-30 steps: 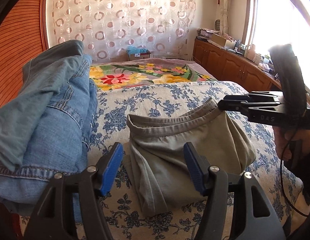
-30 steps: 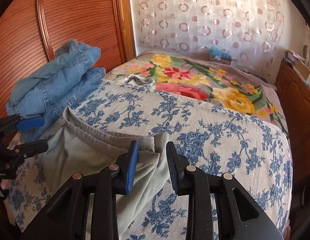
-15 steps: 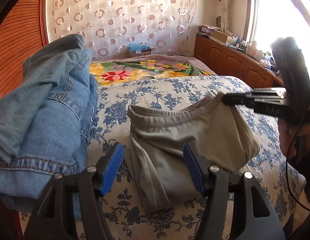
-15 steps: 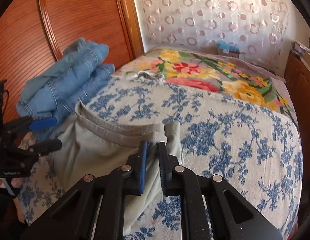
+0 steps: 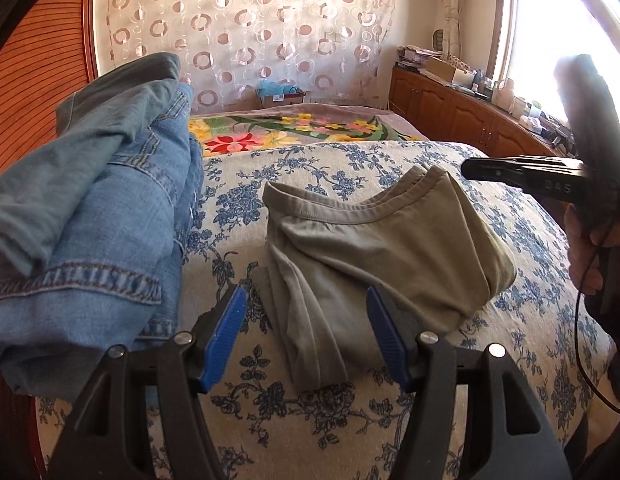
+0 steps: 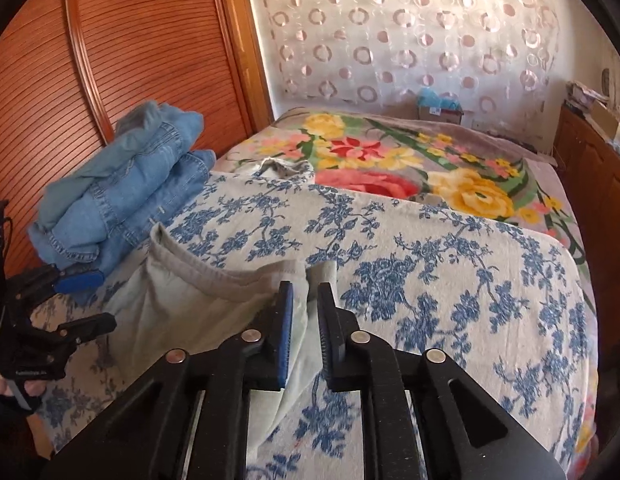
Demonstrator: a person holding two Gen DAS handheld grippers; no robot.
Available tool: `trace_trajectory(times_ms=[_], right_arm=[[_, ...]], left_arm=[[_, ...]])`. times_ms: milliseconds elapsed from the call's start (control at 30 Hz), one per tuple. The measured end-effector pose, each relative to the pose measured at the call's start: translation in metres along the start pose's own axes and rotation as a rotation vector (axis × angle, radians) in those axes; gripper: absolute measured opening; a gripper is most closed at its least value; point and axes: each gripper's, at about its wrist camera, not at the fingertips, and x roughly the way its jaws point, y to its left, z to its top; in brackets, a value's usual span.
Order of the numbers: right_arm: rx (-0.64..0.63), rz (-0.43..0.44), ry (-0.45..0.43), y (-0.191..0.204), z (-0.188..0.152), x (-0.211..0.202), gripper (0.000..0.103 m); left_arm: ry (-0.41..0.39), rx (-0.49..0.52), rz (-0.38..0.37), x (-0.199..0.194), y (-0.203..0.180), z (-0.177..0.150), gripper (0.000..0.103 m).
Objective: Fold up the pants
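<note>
Grey-green pants (image 5: 370,248) lie folded on the blue-flowered bedspread (image 5: 530,320), waistband toward the far side. My left gripper (image 5: 306,336) is open and hovers over their near left edge, one finger on each side of the fold and not touching it. My right gripper (image 6: 306,300) is at the right corner of the pants (image 6: 190,300). Its jaws are opening, a narrow gap shows, and the cloth corner lies slack between them. In the left wrist view the right gripper (image 5: 470,168) sits just right of the waistband corner, clear of it.
A stack of folded blue jeans (image 5: 90,220) lies left of the pants, against a slatted wooden door (image 6: 130,60). A bright floral blanket (image 6: 410,168) covers the far bed. A low wooden cabinet (image 5: 470,120) runs along the right wall.
My right gripper closed on the waistband corner, then parted its jaws slightly; the corner now lies slack. My left gripper has stayed open in place.
</note>
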Motion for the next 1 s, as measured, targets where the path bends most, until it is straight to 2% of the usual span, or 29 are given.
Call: trace_trajectory(times_ms=[67,333,533,700,1000], right_arm=[[-0.008,0.001,0.005,0.006,-0.009,-0.012,0.02],[-0.002,0.021,0.038,0.025,-0.045,-0.042,0.032],[0.005,0.028,0.083,0.032,-0.066,-0.038,0.032],[-0.016,0.042,0.118,0.039,-0.076,-0.031,0.032],[-0.045,0.04,0.16,0.042,-0.079,-0.012,0.032]], left_arm=[[-0.002,0.002,-0.002,-0.005,0.001,-0.004,0.062],[0.02,0.007,-0.008,-0.014,0.003,-0.023,0.062],[0.056,0.027,-0.02,-0.012,0.001,-0.029,0.061],[0.089,0.029,-0.029,-0.005,0.0,-0.033,0.05],[0.114,0.037,-0.045,0.006,-0.001,-0.032,0.04]])
